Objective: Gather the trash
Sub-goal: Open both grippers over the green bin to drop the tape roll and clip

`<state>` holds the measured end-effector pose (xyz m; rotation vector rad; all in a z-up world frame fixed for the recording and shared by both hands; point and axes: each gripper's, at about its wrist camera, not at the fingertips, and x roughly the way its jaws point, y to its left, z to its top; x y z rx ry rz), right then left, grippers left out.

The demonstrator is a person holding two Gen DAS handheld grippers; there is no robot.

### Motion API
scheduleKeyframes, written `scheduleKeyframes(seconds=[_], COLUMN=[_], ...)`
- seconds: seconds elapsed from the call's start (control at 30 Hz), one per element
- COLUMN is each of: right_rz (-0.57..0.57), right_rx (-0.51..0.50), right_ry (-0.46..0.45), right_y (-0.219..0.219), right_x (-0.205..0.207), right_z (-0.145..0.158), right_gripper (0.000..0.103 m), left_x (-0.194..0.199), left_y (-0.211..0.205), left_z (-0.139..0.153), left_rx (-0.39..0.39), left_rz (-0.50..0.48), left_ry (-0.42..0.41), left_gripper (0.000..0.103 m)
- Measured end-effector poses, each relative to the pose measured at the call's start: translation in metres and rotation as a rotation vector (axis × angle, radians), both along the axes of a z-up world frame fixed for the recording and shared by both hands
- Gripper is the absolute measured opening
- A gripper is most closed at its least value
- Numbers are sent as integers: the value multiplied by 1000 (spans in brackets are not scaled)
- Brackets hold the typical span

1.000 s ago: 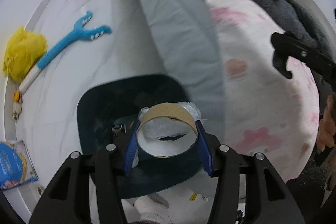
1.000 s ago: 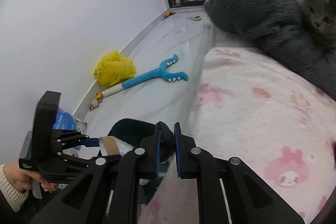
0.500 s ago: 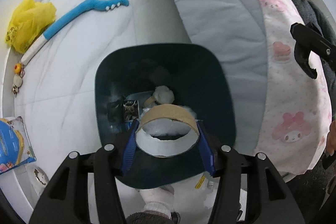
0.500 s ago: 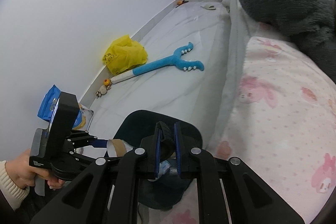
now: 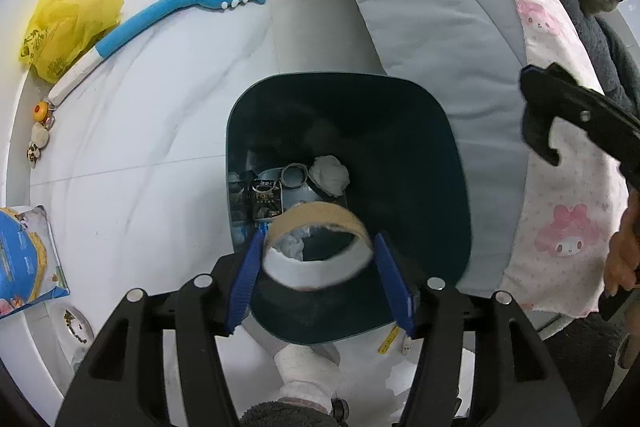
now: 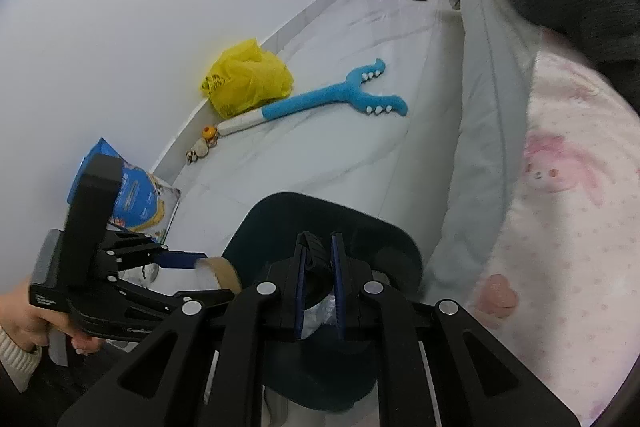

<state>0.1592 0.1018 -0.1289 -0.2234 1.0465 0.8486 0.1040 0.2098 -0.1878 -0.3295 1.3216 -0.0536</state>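
Lower over the bin [image 5: 404, 131] now, my left claw [image 5: 318, 259] clamps the cardboard ring [image 5: 320, 223] above trash; right claw [image 6: 320, 291] pinched together on something dark.

Left wrist looking straight down, close, into dark bin [image 5: 420, 131]; right wrist lower, facing across floor [image 6: 360, 39]; sharing bin [image 6: 280, 211], blue toy [image 5: 160, 15].

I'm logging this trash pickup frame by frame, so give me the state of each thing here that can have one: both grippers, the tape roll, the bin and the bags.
left gripper: shut on the cardboard tape roll, over the bin.
right gripper: fingers close together, something dark between them.
trash bin: upright, open, trash at the bottom.
yellow plastic bag: crumpled on the floor.
blue bag: lying flat.
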Motion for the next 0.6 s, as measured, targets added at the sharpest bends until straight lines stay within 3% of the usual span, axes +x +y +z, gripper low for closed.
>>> scheduleKeyframes(seconds=[0.07, 0.13, 0.37, 0.6], right_rz=[4, 7, 28, 40], right_rx=[-12, -22, -68, -114], right_ry=[7, 15, 46, 90], right_y=[4, 8, 23, 35], right_x=[-1, -2, -5, -8], right_z=[-6, -11, -29, -52], right_gripper=[12, 12, 12, 12], left_x=[-2, -4, -9, -14], left_y=[2, 4, 18, 33], left_z=[0, 1, 6, 33], left_rx=[-5, -7, 21, 53], left_rz=[-1, -3, 30, 78], left_ry=[-2, -8, -35, -163], left_gripper=[74, 77, 80, 81])
